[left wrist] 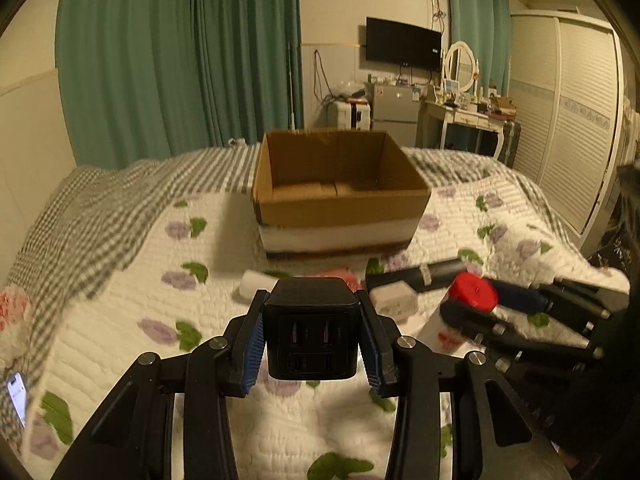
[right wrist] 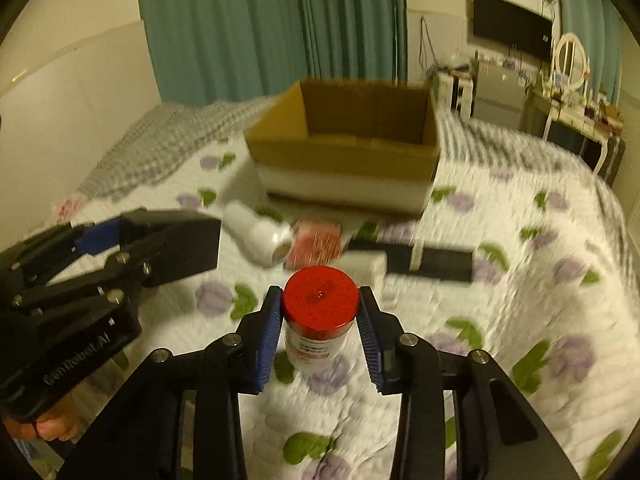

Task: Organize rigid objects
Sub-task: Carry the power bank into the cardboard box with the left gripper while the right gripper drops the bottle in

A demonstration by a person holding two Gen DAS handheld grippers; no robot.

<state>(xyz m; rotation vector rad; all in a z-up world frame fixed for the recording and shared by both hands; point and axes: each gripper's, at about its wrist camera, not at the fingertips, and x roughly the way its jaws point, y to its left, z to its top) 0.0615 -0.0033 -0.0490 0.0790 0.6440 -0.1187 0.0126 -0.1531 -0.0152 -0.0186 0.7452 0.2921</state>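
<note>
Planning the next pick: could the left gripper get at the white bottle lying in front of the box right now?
Probably not as things stand. The left gripper is shut on the black charger, so its jaws are full. The white bottle itself lies uncovered on the quilt, near the cardboard box.

Under my jaws is a bed with a white floral quilt (left wrist: 120, 280). A grey checked blanket (left wrist: 100, 200) lies over its far left part. On the quilt stands an open cardboard box (left wrist: 340, 212). In front of it lie a white bottle (right wrist: 260, 236) on its side, a red packet (right wrist: 318, 242), a long black box (right wrist: 436, 260), a small white block (right wrist: 366, 264). A phone (left wrist: 16, 396) lies at the left edge.
</note>
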